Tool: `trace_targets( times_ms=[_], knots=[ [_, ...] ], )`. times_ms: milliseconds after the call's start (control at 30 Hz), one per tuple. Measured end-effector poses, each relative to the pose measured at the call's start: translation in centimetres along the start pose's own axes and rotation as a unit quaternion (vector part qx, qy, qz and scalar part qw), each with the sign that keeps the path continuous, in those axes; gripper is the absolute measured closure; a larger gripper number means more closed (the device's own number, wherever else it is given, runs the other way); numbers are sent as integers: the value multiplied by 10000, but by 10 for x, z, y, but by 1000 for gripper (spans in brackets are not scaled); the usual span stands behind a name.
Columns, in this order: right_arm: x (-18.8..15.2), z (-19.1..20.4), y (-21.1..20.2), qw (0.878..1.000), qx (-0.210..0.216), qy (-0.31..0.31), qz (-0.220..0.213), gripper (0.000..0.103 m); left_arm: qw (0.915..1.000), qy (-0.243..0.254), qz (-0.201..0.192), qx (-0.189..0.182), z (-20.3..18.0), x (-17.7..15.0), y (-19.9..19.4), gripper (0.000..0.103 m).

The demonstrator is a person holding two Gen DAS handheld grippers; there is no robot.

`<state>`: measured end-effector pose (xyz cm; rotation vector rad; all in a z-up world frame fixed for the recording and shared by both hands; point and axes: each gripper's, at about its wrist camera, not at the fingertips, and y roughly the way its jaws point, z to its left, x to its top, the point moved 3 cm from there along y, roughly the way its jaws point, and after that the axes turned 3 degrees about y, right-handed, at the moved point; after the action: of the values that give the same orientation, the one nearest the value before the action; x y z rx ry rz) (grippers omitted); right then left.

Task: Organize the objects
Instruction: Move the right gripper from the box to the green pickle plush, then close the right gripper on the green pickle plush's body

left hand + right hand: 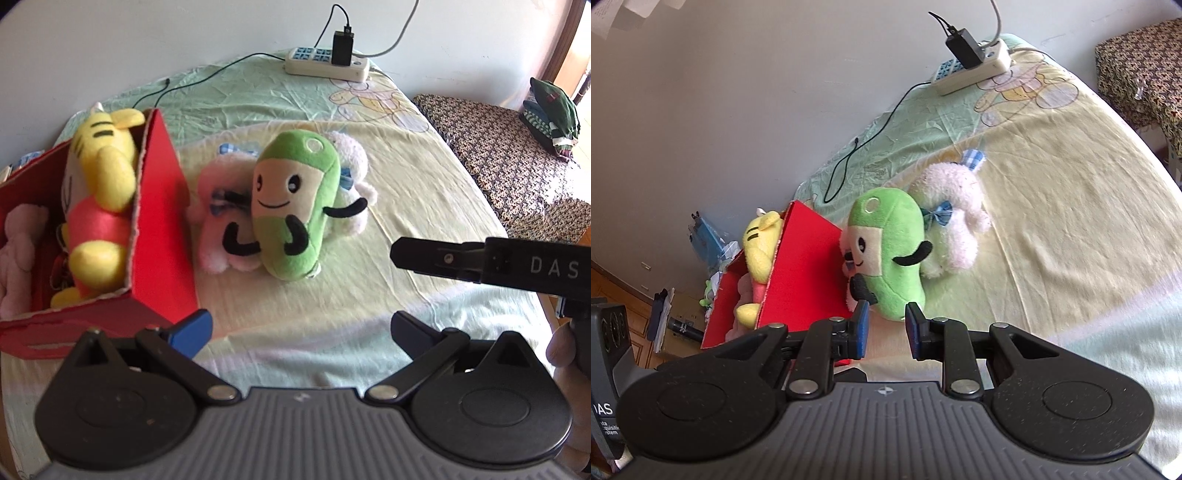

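Observation:
A green smiling plush lies on the bed sheet on top of pale pink and white plush toys. To its left stands a red box holding a yellow tiger plush and a pink plush. My left gripper is open wide with nothing in it, a short way in front of the green plush. My right gripper has a narrow gap, holds nothing, and sits just short of the green plush's lower end.
A power strip with a black charger and a trailing black cable lies at the bed's far edge by the wall. A patterned bench with folded clothes stands to the right. A hand holds the right gripper.

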<state>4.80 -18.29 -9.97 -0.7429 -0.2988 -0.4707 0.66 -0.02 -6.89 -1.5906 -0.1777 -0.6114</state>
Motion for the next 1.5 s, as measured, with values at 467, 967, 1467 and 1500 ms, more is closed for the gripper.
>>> trace_targets(
  times_ms=[467,967,1467,1500],
  knots=[
    [7,-15,15,9994,-99,320,-58,78,9994,214,52,-268,-2,7,30,0],
    [36,-3,42,9994,234,161,-176,68,9971,527,-349,-413,-2,25,60,0],
    [48,3,84,9998,173,-10,113,53,9986,357,-101,-376,13,51,98,0],
    [49,2,86,9998,178,0,111,50,9987,322,-82,-389,14,52,100,0]
  ],
)
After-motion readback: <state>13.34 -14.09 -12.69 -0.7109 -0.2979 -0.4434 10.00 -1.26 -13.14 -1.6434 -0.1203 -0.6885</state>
